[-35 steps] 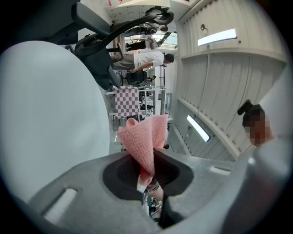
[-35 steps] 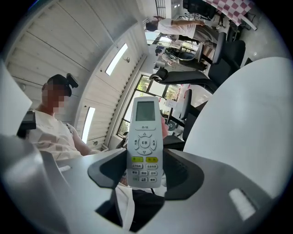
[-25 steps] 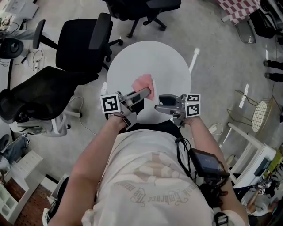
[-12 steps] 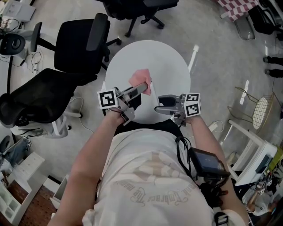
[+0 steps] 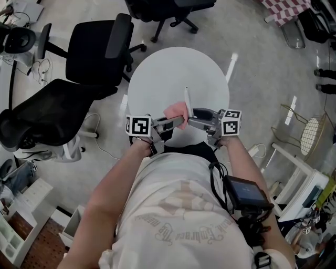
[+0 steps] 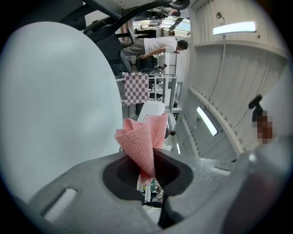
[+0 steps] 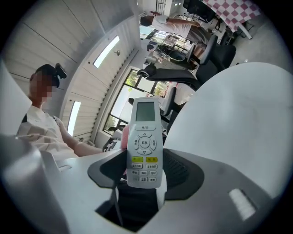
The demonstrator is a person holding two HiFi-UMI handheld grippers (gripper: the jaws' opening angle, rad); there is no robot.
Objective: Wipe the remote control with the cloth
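My right gripper is shut on the lower end of a white remote control, which stands edge-on over the round white table. In the right gripper view the remote faces the camera, buttons and screen showing, gripped between the jaws of the right gripper. A pink cloth is pinched in my left gripper and sits right beside the remote's base. The left gripper view shows the cloth bunched into a cone that rises from the shut jaws of the left gripper.
Two black office chairs stand left of the table and another beyond it. A white wire chair stands at the right. A white rod lies on the floor by the table's right edge.
The left gripper has swung the cloth toward me and to the right, up against the remote. The right gripper has shifted a little farther over the table with the remote.
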